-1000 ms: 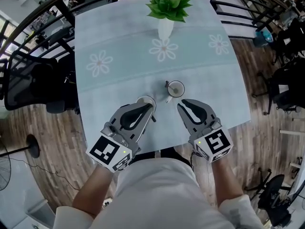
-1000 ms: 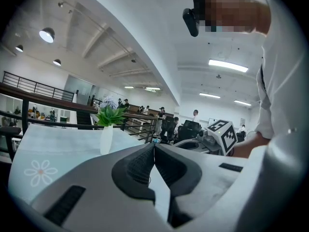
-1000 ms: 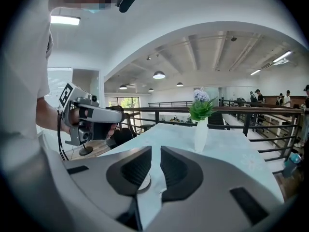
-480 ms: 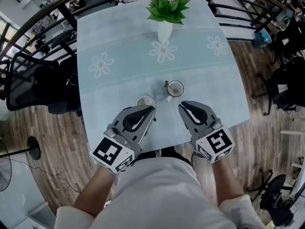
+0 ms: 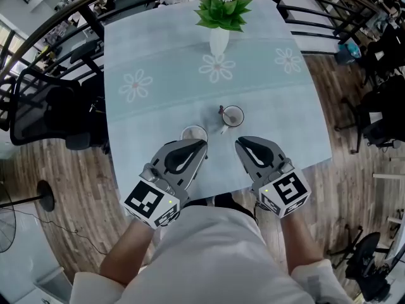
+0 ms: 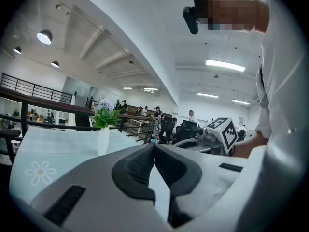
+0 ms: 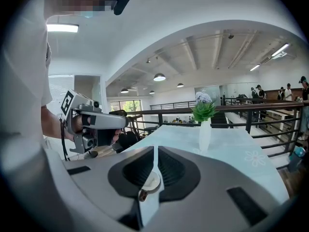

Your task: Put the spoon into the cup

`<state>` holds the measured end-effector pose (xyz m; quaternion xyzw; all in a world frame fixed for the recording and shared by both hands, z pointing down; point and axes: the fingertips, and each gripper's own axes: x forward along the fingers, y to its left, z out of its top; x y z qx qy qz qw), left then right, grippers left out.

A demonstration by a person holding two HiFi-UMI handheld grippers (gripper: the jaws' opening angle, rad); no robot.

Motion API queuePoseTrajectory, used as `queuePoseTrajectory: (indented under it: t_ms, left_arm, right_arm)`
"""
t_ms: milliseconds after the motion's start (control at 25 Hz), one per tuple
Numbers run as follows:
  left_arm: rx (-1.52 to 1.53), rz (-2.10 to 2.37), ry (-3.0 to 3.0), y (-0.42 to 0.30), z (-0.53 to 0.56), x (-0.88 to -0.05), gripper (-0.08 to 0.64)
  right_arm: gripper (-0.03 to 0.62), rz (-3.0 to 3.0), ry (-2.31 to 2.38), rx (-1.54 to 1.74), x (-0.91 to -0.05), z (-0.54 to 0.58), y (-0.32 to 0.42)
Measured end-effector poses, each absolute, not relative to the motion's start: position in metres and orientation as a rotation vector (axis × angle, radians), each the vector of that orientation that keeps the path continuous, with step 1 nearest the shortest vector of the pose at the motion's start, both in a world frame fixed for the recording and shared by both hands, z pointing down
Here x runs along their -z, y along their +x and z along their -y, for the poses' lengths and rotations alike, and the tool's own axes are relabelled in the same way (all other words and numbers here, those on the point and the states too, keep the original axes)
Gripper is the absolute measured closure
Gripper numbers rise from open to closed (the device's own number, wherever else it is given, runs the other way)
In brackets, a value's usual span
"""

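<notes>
head view: cup on table | left gripper, right gripper: jaws together

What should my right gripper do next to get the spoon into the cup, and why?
Probably open the right gripper and ease it forward toward the spoon. Its jaws are together and empty, short of what looks like the spoon, lying just left of the cup.

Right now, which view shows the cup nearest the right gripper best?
Head view: the cup shows whole, from above. The right gripper view catches a sliver between its jaws; the left gripper view, nothing.
</notes>
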<state>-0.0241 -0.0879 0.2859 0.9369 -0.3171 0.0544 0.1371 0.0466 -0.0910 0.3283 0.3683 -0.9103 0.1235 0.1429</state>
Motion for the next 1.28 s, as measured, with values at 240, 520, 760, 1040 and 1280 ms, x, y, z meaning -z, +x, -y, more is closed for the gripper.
queuePoseTrajectory:
  t_ms: [240, 520, 760, 1040, 1280]
  left_arm:
    - [-0.158, 0.917, 2.714, -0.022, 0.085, -0.286, 0.540]
    - [-0.165, 0.922, 2.709, -0.021, 0.086, -0.288, 0.540]
    - [-0.166, 0.925, 2.706, -0.021, 0.090, -0.289, 0.540]
    - [-0.170, 0.921, 2.704, -0.020, 0.093, -0.291, 0.540]
    - [-0.172, 0.920, 2.704, -0.019, 0.096, -0.292, 0.540]
  right_arm:
    - [0.557, 2.615, 1.076, -0.366, -0.330, 0.091, 0.048]
    - [0.569, 2.603, 1.093, -0.398, -0.336, 0.093, 0.053]
    - [0.569, 2.597, 1.066, -0.400, -0.339, 0.095, 0.052]
    - [0.569, 2.595, 1.059, -0.403, -0.341, 0.100, 0.052]
    - [0.569, 2.594, 1.065, -0.413, -0.343, 0.101, 0.053]
